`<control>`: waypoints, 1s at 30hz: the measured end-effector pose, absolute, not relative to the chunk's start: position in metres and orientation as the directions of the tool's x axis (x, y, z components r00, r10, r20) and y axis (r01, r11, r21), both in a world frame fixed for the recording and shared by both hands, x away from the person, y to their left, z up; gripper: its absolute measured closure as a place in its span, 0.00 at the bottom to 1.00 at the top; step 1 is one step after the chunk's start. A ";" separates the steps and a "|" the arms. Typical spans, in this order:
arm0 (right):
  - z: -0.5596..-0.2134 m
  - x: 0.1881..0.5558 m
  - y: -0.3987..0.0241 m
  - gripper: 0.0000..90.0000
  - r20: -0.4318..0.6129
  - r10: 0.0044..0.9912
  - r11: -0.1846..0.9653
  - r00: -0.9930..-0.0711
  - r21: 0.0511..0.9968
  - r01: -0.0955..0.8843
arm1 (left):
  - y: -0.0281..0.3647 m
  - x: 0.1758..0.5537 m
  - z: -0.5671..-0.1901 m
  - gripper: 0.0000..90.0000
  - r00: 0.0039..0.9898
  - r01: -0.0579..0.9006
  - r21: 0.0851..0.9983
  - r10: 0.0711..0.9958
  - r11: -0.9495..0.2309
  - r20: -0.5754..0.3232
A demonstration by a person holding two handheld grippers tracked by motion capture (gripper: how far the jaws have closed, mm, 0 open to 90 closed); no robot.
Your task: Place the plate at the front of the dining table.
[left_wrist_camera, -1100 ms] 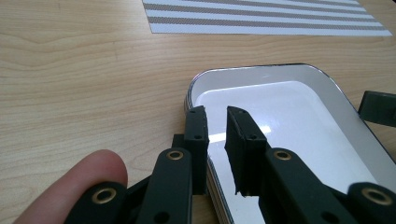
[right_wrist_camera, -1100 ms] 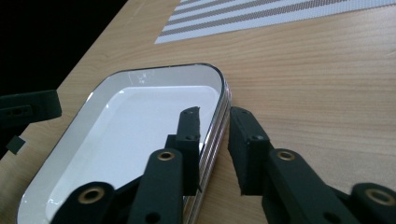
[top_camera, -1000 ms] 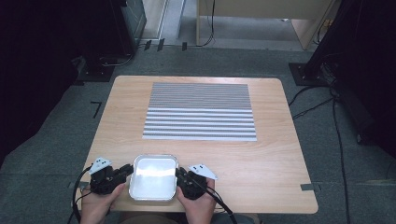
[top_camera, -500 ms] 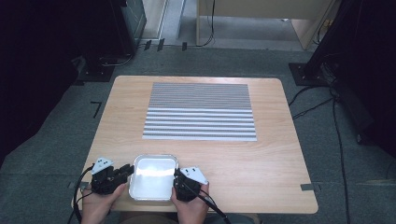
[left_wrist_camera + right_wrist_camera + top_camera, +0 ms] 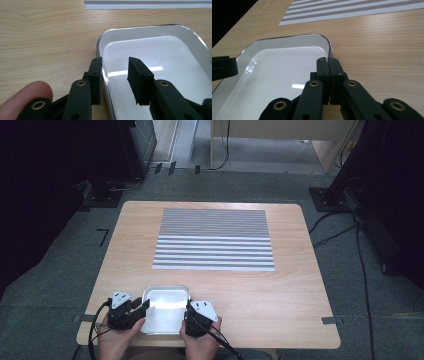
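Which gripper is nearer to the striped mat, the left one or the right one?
Neither by much, perhaps the right. The left gripper straddles the near-left rim of the metal tray, its jaws just opened; the right gripper pinches its right rim. The striped mat lies beyond both.

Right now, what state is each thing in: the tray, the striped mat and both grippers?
Metal tray: upright on the table's near edge, nothing in it.
Striped mat: spread flat mid-table, nothing on it.
Left gripper: jaws have just been opening; they straddle the tray's left rim, with a gap at the inner pad.
Right gripper: jaws pinched together on the tray's right rim.
Table: wooden, level.
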State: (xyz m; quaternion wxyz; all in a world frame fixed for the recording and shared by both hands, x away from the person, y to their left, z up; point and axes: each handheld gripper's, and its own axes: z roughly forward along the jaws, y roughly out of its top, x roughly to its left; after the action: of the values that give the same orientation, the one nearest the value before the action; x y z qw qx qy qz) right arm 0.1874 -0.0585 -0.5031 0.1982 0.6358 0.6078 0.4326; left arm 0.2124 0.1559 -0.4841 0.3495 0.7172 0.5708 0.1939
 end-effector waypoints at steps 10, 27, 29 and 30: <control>-0.501 0.190 -0.059 1.00 0.351 0.927 -0.204 -0.130 0.765 0.611 | 0.167 0.216 -0.484 0.91 0.272 0.680 0.730 0.950 -0.076 -0.155; -0.501 0.196 -0.080 0.90 0.509 0.845 -0.284 -0.163 0.686 0.670 | 0.193 0.218 -0.487 1.00 0.255 0.721 0.685 0.878 0.106 -0.405; -0.503 0.195 -0.080 0.89 0.521 0.837 -0.290 -0.168 0.683 0.670 | 0.189 0.217 -0.487 1.00 0.256 0.725 0.683 0.885 0.090 -0.389; -0.504 0.194 -0.081 0.89 0.526 0.833 -0.294 -0.173 0.684 0.667 | 0.186 0.215 -0.487 1.00 0.257 0.723 0.686 0.891 0.079 -0.374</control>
State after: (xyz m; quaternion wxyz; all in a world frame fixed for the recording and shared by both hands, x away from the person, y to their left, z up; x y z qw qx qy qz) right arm 0.1938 -0.0810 -0.5036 0.0843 0.6376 0.5881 0.4904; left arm 0.2155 0.1860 -0.4866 0.4219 0.6712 0.6013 0.0994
